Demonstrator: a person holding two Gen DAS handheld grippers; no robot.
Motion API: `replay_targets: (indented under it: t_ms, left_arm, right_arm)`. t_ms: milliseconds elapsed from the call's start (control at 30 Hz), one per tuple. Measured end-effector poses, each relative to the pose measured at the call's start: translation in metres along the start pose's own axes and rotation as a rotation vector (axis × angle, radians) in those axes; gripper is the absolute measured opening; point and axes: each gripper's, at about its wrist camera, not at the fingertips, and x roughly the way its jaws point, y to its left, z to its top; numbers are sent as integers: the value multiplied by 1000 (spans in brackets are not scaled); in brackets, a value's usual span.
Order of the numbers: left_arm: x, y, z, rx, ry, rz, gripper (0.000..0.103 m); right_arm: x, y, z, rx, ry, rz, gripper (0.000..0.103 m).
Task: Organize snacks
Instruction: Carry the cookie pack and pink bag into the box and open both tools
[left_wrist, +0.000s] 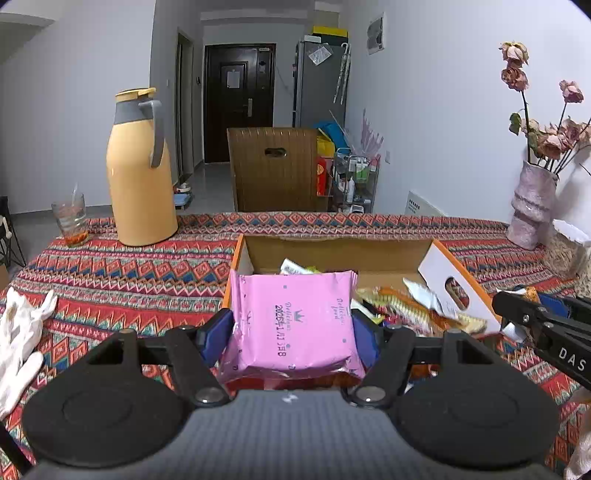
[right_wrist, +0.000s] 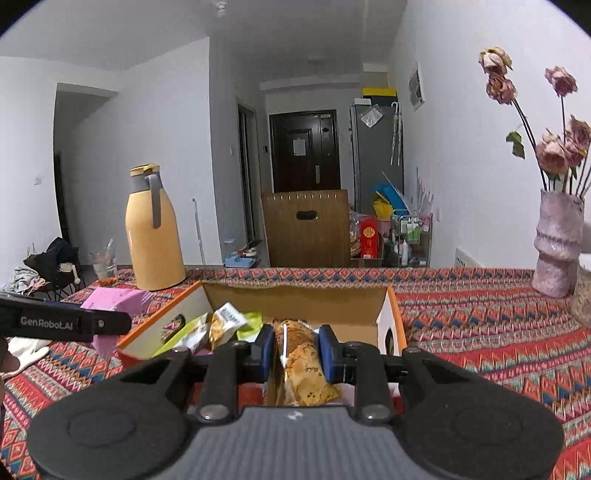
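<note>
Left wrist view: left gripper clamps a pink snack packet just before the cardboard box. Right gripper pinches a clear-wrapped pastry there too. Several packets already lie inside the box; both held snacks probably go next.

The scene was lit evenly by cool, dim indoor light from overhead; only soft shadows were cast. Strong barrel distortion was seen at the edges, with dark corners. Sharp focus was kept just ahead of the fingers, while slight softness was noted far beyond them.
</note>
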Motion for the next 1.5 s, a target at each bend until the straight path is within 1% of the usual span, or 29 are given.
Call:
replay_targets:
  t_ms: [267,500,600,767,833,967,1067,1167,1233,1267,1300,1333,1367,1400,1433,1467,1500]
  left_arm:
    - [27,-5,19,-17,-4,1,69]
    - [55,-2,25,-70,-5,19,69]
    - [66,-2,24,-79,-7,36,69]
    - [84,3,17,-97,-6,55,69]
    - [89,7,14,-112,5,46,69]
    - [99,11,8,-115,27,39,69]
    - [100,12,5,-118,31,28,69]
    - [99,12,3,-117,26,24,71]
    - [97,12,3,-117,20,21,74]
    - [96,13,3,-119,14,22,78]
    - [95,14,4,-121,7,17,80]
    - [92,15,4,-125,-2,12,81]
    - [90,16,4,-128,-10,10,85]
    - [87,15,4,-130,-17,14,92]
    - [85,15,4,-132,-26,20,95]
    - [84,15,4,-134,-35,25,101]
    - [82,15,5,-136,-42,30,103]
  right_arm:
    - [38,-1,23,-23,-2,1,25]
    - [77,1,30,-27,24,1,25]
    - [90,0,27,-7,30,-3,25]
    - [103,-4,16,2,10,-28,25]
    - [107,-6,11,11,10,-32,25]
    - [114,-10,5,30,10,-12,25]
    - [120,-9,2,29,28,-3,25]
    - [123,-7,-1,28,38,-1,26]
    - [123,-6,0,33,38,2,31]
    - [122,-7,0,37,35,-2,35]
    - [122,-8,0,43,34,-3,42]
    - [121,-9,-1,49,37,0,45]
    - [120,-10,-1,56,37,1,53]
    - [120,-11,-1,63,36,0,66]
    - [118,-12,-1,68,33,-3,72]
    - [117,-13,0,73,26,-7,84]
    - [115,-14,0,77,20,-10,91]
